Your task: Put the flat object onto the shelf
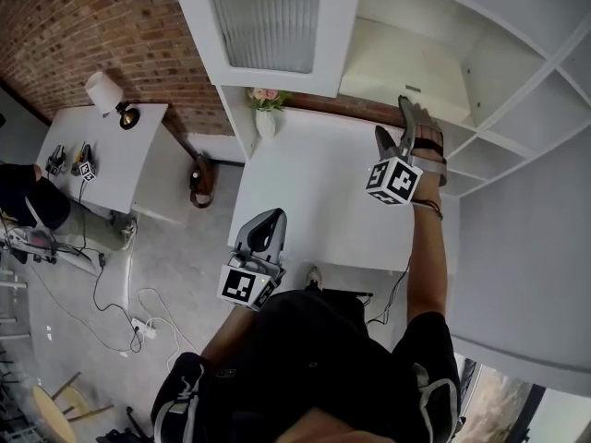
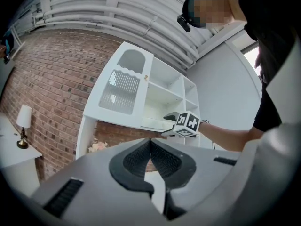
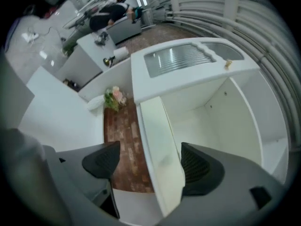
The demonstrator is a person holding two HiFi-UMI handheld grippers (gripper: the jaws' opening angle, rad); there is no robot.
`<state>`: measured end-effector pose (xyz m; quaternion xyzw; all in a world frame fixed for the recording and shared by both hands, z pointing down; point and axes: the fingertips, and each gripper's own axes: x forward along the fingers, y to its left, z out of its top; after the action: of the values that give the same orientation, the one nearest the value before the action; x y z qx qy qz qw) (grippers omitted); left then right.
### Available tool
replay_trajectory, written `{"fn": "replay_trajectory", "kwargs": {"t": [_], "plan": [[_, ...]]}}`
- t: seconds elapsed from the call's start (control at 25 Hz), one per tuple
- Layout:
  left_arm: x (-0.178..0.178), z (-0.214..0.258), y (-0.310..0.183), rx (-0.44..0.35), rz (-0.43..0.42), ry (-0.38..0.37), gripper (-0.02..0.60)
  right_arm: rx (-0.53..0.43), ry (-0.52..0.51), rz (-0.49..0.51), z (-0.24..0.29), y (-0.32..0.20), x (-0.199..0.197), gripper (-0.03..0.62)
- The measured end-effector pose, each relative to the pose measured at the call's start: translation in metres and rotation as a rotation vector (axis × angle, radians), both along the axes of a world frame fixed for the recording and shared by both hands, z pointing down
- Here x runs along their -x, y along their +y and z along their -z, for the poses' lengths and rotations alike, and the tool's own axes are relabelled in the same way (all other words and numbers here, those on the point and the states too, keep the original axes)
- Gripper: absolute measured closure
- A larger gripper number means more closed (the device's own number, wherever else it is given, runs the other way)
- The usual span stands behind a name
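A pale, flat cream panel [image 3: 162, 149] lies along the floor of the open shelf compartment [image 1: 406, 63] of the white cabinet. In the right gripper view its front edge runs between the two jaws. My right gripper [image 1: 395, 123] is raised to that compartment's front edge and stands wide open [image 3: 150, 161]; the left pad is clearly off the panel and the right pad is close beside it. My left gripper [image 1: 263, 238] hangs low at the near edge of the white table, shut [image 2: 150, 142] with nothing between its pads. The left gripper view shows the right gripper's marker cube [image 2: 188, 123] at the shelf.
A cabinet door with ribbed glass [image 1: 268, 17] hangs left of the open compartment. A small vase of flowers [image 1: 266, 109] stands at the back of the white table [image 1: 314, 201]. More shelf bays [image 1: 480, 160] lie to the right. A second table with a lamp [image 1: 106, 90] is at far left.
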<state>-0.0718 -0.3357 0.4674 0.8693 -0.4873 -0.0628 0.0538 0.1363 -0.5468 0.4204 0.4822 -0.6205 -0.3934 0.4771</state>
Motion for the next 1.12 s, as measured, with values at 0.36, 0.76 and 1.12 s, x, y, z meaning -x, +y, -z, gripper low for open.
{"fn": "replay_trajectory", "kwargs": {"t": [0.36, 0.76, 1.12], "plan": [[0.023, 0.001, 0.055, -0.028, -0.070, 0.047, 0.571, 0.102, -0.746, -0.045, -0.057, 0.155, 0.039, 0.522], [0.038, -0.022, 0.125, 0.008, -0.152, 0.063, 0.571, 0.278, -1.378, -0.245, -0.117, 0.314, 0.052, 0.565], [0.013, 0.004, 0.163, -0.057, -0.142, 0.055, 0.571, 0.252, -1.462, -0.172, -0.093, 0.385, 0.054, 0.566]]}}
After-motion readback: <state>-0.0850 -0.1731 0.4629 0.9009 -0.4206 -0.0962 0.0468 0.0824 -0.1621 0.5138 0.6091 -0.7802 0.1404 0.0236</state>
